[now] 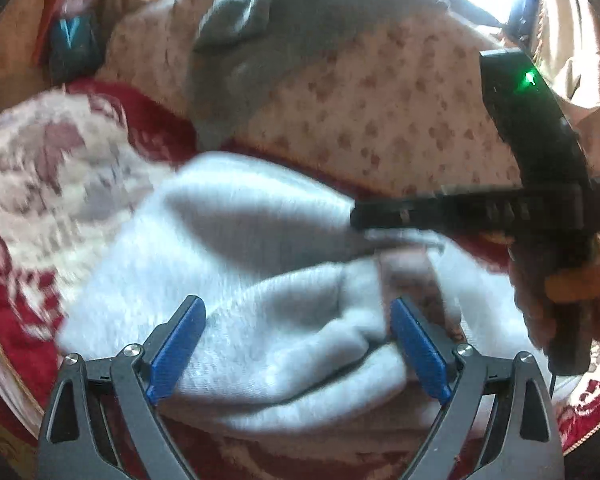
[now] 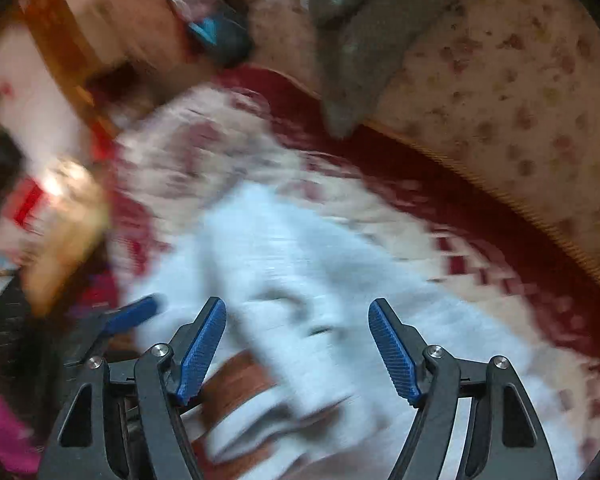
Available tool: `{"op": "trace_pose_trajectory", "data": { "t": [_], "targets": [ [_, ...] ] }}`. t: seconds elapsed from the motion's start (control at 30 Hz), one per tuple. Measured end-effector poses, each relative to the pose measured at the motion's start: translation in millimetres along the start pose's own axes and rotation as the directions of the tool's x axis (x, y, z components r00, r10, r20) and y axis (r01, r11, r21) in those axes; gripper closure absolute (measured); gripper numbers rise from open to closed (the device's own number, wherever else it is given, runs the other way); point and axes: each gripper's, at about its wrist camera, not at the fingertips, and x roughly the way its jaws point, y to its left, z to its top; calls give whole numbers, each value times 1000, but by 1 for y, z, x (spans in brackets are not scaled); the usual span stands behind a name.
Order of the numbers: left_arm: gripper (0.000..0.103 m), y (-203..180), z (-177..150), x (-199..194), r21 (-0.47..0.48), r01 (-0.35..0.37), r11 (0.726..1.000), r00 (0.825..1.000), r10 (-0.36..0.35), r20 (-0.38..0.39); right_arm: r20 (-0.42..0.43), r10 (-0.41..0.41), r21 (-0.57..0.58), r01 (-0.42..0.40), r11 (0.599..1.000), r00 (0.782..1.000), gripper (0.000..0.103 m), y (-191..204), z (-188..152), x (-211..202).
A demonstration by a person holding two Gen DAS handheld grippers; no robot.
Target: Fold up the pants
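Both claws spread wide over bunched white pants, gripping nothing.

Left gripper (image 1: 298,346) agape, a thick roll of the pants (image 1: 260,280) lying between its blue pads (image 1: 180,352); right gripper (image 2: 298,354) likewise agape above flatter cloth, pants (image 2: 300,280) just ahead and beneath. Underneath, red patterned blanket (image 1: 12,264); beyond the fingertips, speckled cushion (image 1: 380,120) with a grey garment (image 1: 292,32) draped on it. Best to pinch one single hem edge, not the whole roll, then draw taut before folding. Heavy blur, so exact layers hard to tell.
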Motion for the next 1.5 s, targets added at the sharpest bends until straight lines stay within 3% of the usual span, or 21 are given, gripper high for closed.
{"op": "trace_pose_trajectory", "data": {
  "t": [0.1, 0.2, 0.47, 0.63, 1.03, 1.27, 1.5],
  "targets": [
    [10, -7, -10, 2, 44, -20, 999, 1000, 19, 22, -25, -20, 79, 22, 997, 1000, 21, -19, -8, 17],
    [10, -11, -11, 1, 52, -30, 998, 999, 29, 23, -8, 50, 182, -48, 982, 999, 17, -36, -18, 21],
    [9, -21, -1, -22, 5, -24, 1000, 999, 24, 38, 79, 27, 185, -42, 982, 997, 16, -27, -40, -44],
    [8, -48, 4, -30, 59, -1, 998, 998, -3, 58, 124, 6, 266, -39, 963, 992, 16, -38, -76, -85],
    [7, -123, 6, -19, 141, 112, 984, 994, -114, 4, 158, -117, 403, 44, 914, 980, 16, -72, -161, -170],
    [7, -157, 3, -9, 194, 173, 966, 985, -169, -36, 161, -121, 448, 37, 893, 979, 13, -75, -207, -206],
    [7, -187, 7, 13, 217, 269, 938, 962, -249, -117, 145, -118, 475, 36, 879, 982, 12, -68, -250, -219]
  ]
}}
